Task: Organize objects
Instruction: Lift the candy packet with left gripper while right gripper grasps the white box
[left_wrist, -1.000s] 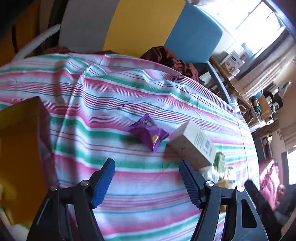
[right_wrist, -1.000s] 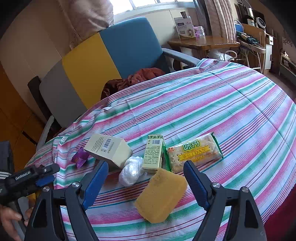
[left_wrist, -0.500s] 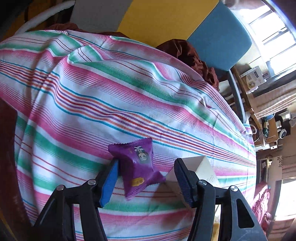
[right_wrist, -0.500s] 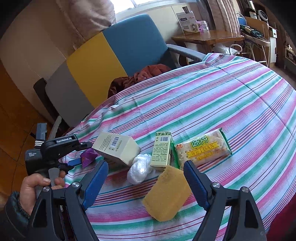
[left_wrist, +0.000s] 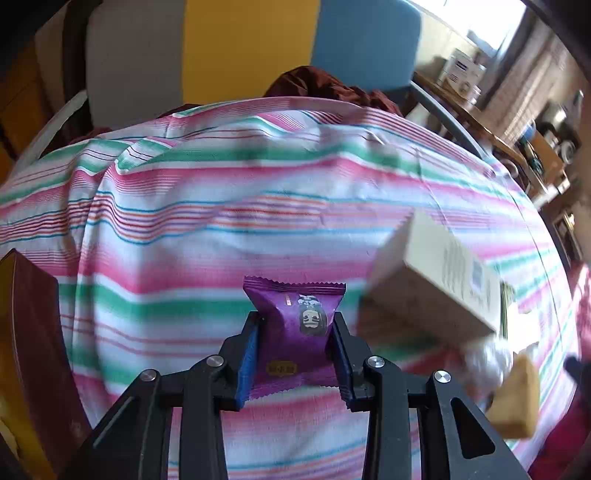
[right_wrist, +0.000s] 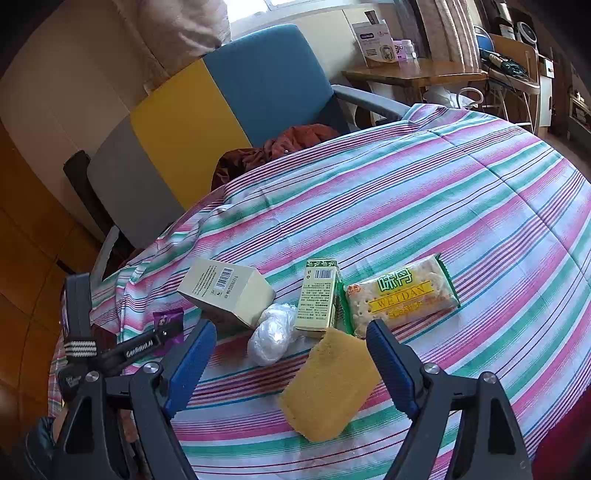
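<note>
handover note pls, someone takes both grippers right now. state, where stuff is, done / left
Left gripper: shut on the purple snack packet, near the left edge of the striped tablecloth.
Right gripper: open, holding nothing, poised above the yellow sponge.
On the cloth in a loose cluster: beige carton, crumpled clear plastic, green-and-cream small box, WEIDAN cracker pack, sponge in front of them.
A dark red box shows at the left gripper's left; whether it is the target is unclear.
Done: packet grasped. Left: place it, then the other five items.
</note>
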